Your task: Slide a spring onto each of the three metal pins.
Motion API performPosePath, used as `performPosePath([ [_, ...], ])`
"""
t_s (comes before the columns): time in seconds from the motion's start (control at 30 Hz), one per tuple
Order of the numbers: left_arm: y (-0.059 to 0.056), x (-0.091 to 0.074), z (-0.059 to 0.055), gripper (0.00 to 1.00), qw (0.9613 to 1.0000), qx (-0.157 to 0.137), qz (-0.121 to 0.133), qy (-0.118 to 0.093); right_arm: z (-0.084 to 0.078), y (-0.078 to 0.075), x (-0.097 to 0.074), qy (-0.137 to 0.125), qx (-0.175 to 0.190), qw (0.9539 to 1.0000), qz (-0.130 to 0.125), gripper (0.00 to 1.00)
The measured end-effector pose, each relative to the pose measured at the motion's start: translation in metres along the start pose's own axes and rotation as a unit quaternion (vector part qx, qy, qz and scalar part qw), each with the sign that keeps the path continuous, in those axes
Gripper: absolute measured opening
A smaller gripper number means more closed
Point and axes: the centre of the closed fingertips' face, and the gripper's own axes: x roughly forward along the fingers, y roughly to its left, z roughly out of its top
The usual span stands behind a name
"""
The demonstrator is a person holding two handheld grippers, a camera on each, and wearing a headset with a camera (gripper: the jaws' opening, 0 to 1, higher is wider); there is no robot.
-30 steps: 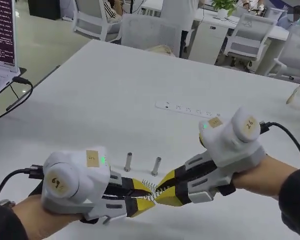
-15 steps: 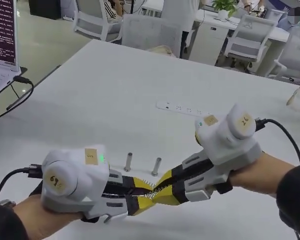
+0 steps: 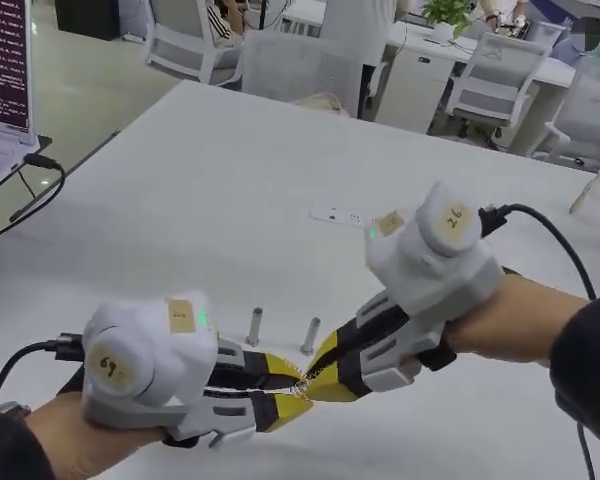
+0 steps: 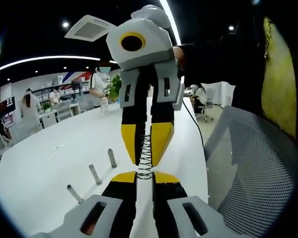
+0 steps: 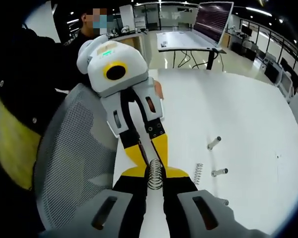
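1. Meeting tip to tip low over the white table [image 3: 230, 170] in the head view, the left gripper [image 3: 288, 396] and right gripper [image 3: 316, 376] share one spring [image 3: 302, 384]. Their yellow pads hide most of it.
2. Same view, checked against a second ago: the right gripper's white body has swung leftward and up the picture, and its jaws slope more steeply onto the left's. The stretch of coil then exposed between the tips has shrunk to a sliver. The left gripper has barely shifted.
3. Same view: a metal pin [image 3: 254, 325] and a second pin [image 3: 310, 335] stand upright just beyond the tips, clear of them and unmoved. A power strip [image 3: 345, 215] lies farther back.
4. Left gripper view: the left gripper's [image 4: 144, 177] own jaws are closed on the spring's [image 4: 146, 151] lower end. The right gripper [image 4: 145, 160] comes in from above, clamped on either side of the upper coils. Two pins [image 4: 94, 173] [image 4: 74, 193] stand at the left, with a coiled piece [image 4: 111, 157] near them. I cannot tell whether the coiled piece sits on a pin.
5. Right gripper view: the right gripper's [image 5: 156, 172] jaws grip the spring [image 5: 155, 178], seen end-on, and the left gripper [image 5: 151, 159] pinches its far end. A loose spring [image 5: 198, 173] lies on the table among bare pins [image 5: 214, 143] [image 5: 219, 172].
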Motion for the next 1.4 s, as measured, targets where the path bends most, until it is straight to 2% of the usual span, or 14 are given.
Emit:
performPosePath([
  [0.17,-0.0001,-0.0007,0.0001,0.05,1.0000,0.003,0.001,0.001,0.0020,0.0023,0.0021,0.027,-0.022,0.9994,0.000,0.08],
  [0.3,-0.0012,0.0000,0.0017,0.04,1.0000,0.006,0.000,-0.001,0.0055,0.0067,0.0031,0.035,-0.031,0.9989,0.005,0.08],
  [0.4,-0.0046,0.0014,0.0012,0.03,0.9999,0.012,-0.006,0.001,0.0030,0.0083,0.0044,0.052,-0.046,0.9976,0.003,0.08],
  [0.57,-0.0033,0.0003,0.0013,0.02,0.9998,0.017,-0.006,-0.002,0.0040,0.0075,0.0028,0.044,-0.055,0.9975,0.003,0.09],
  [0.67,-0.0017,-0.0005,0.0000,0.02,0.9999,0.015,-0.004,-0.001,0.0044,0.0062,0.0005,0.036,-0.049,0.9981,0.001,0.13],
  [1.07,0.0008,-0.0020,0.0007,0.02,0.9999,0.006,0.004,-0.010,0.0059,0.0035,0.0007,0.009,-0.027,0.9996,-0.006,0.09],
  [1.27,0.0003,-0.0016,0.0008,0.03,0.9999,0.009,0.005,-0.011,0.0063,0.0029,0.0009,0.021,-0.021,0.9996,-0.001,0.08],
  [1.4,0.0020,-0.0014,-0.0015,0.05,1.0000,0.004,0.009,-0.002,0.0055,0.0025,0.0019,0.031,-0.026,0.9992,0.001,0.08],
])
